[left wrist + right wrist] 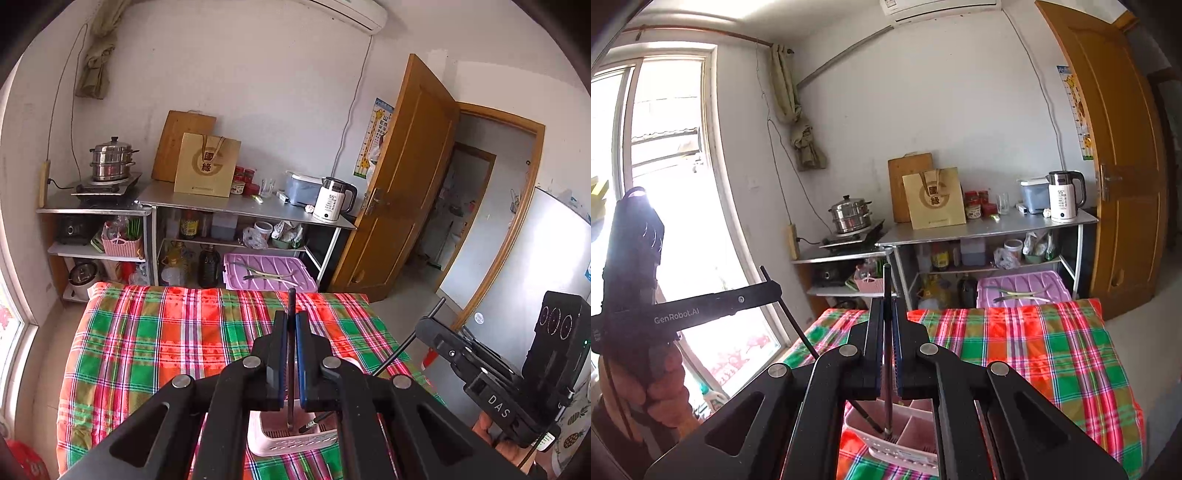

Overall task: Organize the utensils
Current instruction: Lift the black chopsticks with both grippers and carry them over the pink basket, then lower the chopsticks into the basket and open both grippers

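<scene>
My left gripper (291,321) is shut on a dark chopstick (291,354) that stands upright with its lower tip in a pink utensil basket (291,439) on the plaid table. My right gripper (887,306) is shut on another dark chopstick (887,332), its tip down in the same basket (905,439). Each gripper shows in the other's view, the right one (436,314) at the right and the left one (772,284) at the left, each with its chopstick slanting down. More utensils (266,275) lie on a purple lid (269,271) beyond the table.
The table wears a red and green plaid cloth (166,350). Behind it stand metal shelves (240,206) with a kettle (332,199), a steamer pot (110,158), a paper bag and jars. An open wooden door (402,184) is at the right, a window (665,184) at the left.
</scene>
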Available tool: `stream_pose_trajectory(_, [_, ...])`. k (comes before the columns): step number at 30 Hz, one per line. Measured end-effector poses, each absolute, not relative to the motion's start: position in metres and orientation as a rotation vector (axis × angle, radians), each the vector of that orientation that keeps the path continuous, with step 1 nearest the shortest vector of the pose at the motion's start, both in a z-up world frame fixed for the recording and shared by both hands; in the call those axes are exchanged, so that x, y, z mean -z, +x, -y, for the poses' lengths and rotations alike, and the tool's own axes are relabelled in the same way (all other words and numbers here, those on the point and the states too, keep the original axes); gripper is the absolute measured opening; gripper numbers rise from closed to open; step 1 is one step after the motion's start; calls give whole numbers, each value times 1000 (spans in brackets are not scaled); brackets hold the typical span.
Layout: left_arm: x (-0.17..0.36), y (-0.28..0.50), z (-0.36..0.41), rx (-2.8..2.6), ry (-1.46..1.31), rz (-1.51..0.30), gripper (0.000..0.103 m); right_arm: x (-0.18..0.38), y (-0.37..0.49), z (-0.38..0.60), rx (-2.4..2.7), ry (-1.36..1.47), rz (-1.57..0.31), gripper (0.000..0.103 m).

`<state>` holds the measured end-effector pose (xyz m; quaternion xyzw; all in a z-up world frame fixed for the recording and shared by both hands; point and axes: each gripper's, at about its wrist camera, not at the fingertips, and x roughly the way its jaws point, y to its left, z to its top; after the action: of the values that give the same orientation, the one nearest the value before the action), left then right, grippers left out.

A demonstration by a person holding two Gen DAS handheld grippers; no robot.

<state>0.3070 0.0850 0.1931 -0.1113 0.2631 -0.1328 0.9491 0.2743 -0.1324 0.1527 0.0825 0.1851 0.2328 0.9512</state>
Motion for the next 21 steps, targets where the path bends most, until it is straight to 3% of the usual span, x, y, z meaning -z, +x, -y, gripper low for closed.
stream_pose_trajectory(11, [-132, 337, -92, 257, -262, -648, 4, -96, 300, 122, -463, 163, -514, 4])
stream_pose_trajectory(18, [-122, 336, -97, 237, -267, -650, 5, -93, 300, 124, -469, 164, -537, 6])
stream_pose_trajectory(21, [-131, 329, -100, 230, -263, -628, 15, -98, 294, 127, -468, 152, -525, 15])
